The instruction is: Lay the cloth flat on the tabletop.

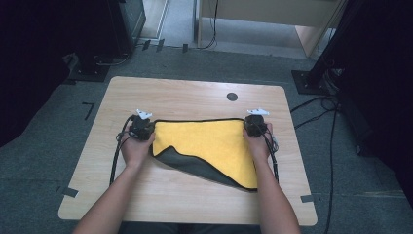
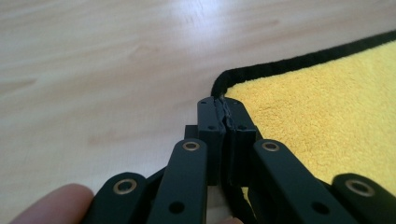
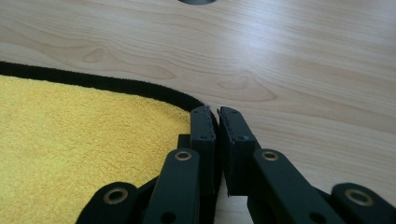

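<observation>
Jaws of the left gripper (image 2: 226, 106) are clenched on the black-edged far left corner of the yellow cloth (image 1: 209, 141). Those of the right gripper (image 3: 218, 114) stand a sliver apart at the far right corner, the hem between them. The cloth lies on the worktop (image 1: 195, 92), its near left corner folded over, dark underside up. No writing is legible.

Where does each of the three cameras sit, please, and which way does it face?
High view: above the person's side, looking forward and down at the table and cloth; both forearms, left claw and right claw show.
Left gripper view: rides the left claw, looking along its jaws, shut on the cloth's corner.
Right gripper view: rides the right claw, jaws on the other corner.
All share the cloth.
</observation>
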A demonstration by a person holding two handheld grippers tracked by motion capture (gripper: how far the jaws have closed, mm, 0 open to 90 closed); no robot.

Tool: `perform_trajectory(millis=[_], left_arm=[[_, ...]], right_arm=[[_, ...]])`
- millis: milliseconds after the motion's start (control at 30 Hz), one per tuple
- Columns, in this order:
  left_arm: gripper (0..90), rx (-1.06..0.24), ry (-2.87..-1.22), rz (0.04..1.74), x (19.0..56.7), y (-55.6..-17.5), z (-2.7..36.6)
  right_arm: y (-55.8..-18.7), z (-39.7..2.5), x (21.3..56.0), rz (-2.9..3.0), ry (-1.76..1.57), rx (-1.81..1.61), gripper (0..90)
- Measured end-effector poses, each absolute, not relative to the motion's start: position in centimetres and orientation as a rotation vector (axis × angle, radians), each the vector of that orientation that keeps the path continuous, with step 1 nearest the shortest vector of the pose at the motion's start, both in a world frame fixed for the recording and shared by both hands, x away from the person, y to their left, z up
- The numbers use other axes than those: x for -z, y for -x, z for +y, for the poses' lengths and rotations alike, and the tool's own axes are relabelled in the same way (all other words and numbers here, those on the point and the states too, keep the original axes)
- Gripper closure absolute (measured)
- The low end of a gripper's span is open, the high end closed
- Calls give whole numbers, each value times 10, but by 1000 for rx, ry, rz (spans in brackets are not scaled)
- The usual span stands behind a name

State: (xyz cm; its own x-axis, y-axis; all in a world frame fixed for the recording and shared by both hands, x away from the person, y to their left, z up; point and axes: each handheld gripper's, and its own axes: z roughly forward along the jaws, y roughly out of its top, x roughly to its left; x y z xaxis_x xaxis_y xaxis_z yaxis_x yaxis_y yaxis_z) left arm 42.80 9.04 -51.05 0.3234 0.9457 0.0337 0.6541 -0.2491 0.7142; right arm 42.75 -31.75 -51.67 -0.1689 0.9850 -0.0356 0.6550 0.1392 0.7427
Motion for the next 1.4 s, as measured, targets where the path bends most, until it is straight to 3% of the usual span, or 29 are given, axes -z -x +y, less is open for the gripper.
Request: perform_trajectory(millis=[167, 233, 300, 533, 700, 933, 1133, 1400], left_arm=[[855, -596, -1965, 1445, 510, -455, 80], [828, -563, -1967, 1469, 507, -459, 81], [737, -514, -1931, 1476, 501, -457, 85], [499, -488, -1962, 1249, 481, -401, 70], [475, -435, -2127, 1072, 490, -355, 60], [442, -370, -2195, 949, 496, -318, 81], [424, -379, -2217, 957, 503, -295, 113], [422, -348, -2022, 1158, 498, -276, 136]], right_arm=[[-426, -326, 517, 1842, -1618, -788, 833], [-427, -327, 516, 1825, -1629, -762, 679], [-424, -332, 514, 1806, -1658, -784, 566], [-394, -324, 510, 1849, -1662, -867, 306], [-364, -311, 510, 1934, -1612, -894, 271], [-308, -309, 508, 2026, -1541, -870, 251], [-267, -324, 509, 2050, -1539, -833, 249], [-224, -345, 510, 2039, -1583, -860, 263]])
